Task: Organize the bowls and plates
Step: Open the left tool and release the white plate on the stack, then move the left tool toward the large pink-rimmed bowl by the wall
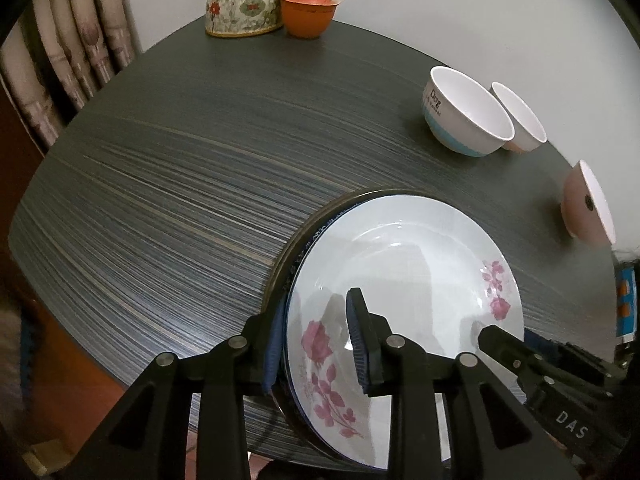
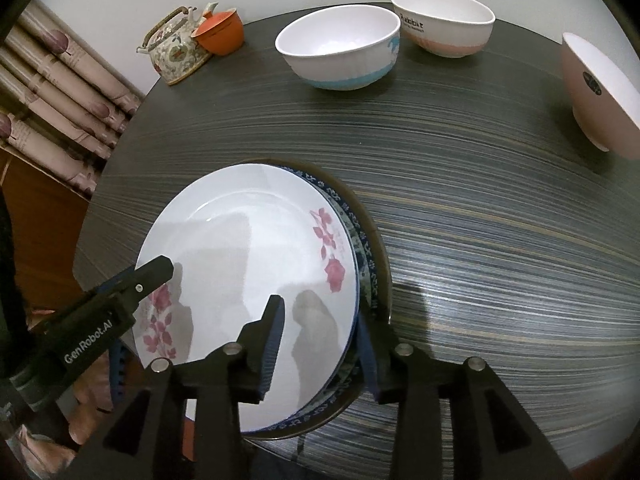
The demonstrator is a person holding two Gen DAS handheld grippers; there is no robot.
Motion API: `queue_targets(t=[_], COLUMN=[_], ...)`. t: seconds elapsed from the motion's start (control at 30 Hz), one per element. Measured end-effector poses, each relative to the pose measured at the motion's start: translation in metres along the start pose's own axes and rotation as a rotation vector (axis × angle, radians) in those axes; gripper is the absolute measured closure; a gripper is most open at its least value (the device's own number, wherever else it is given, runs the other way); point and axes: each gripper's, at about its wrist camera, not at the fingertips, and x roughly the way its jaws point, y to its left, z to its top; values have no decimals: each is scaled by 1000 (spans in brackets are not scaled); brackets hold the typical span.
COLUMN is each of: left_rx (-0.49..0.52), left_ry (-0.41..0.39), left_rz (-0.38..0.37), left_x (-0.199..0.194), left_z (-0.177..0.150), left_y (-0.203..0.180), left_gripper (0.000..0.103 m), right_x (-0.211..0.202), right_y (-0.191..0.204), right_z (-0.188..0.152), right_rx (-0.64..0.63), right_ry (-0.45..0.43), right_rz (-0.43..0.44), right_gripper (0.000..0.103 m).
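We have both tongs, left tongs (image 1: pixel 316 344) and right tongs (image 2: pixel 320 344), spread astride opposite rims of the plate stack (image 2: pixel 248 264) near the counter (image 1: pixel 180 180) edge, seemingly squaring it, so next comes gathering the three bowls (image 2: pixel 340 46) beyond.

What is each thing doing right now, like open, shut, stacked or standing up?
Rose plate: top of the stack, rim between both grippers' fingers.
Blue-patterned plate: under it.
Left gripper: open, straddling the rim.
Right gripper: open, straddling the rim.
Three bowls: upright, unstacked.
Teapot: lid on.
Orange cup: lidded.
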Motion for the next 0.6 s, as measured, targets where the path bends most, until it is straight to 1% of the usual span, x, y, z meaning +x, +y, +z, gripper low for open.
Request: queue_targets(t=[0.1,0.17,0.23,0.3,0.33,0.43,0.53,0.6], left_rx=[15,22,44,72,80,102,104,108], left_ry=[-10,-17,-50,-79,-82,-93,-103,-112], left_rz=[21,31,60,79,82,105,115,132], left_x=[0,-1,-5,-9,-9,-9,-8,-11], left_z=[0,-1,-2,-2,-3,-4,-2,-4], left_y=[-3,-3,-6,-9,-11,-14,-15,-16], left_gripper=[77,74,74,70,68,68,63,63], right_x=[1,3,4,4,4,2,1,0], right_y=[3,5,6,7,7,8,8,8], right_z=[2,4,4,5,6,7,6,5], right_rx=[3,3,-1,-3,-4,-9,-7,-7], right_ry=[4,5,6,8,8,5,1,-4], right_rz=[-1,1,-6,-8,-9,-15,-13,-13], right_gripper=[65,65,65,65,65,65,65,65])
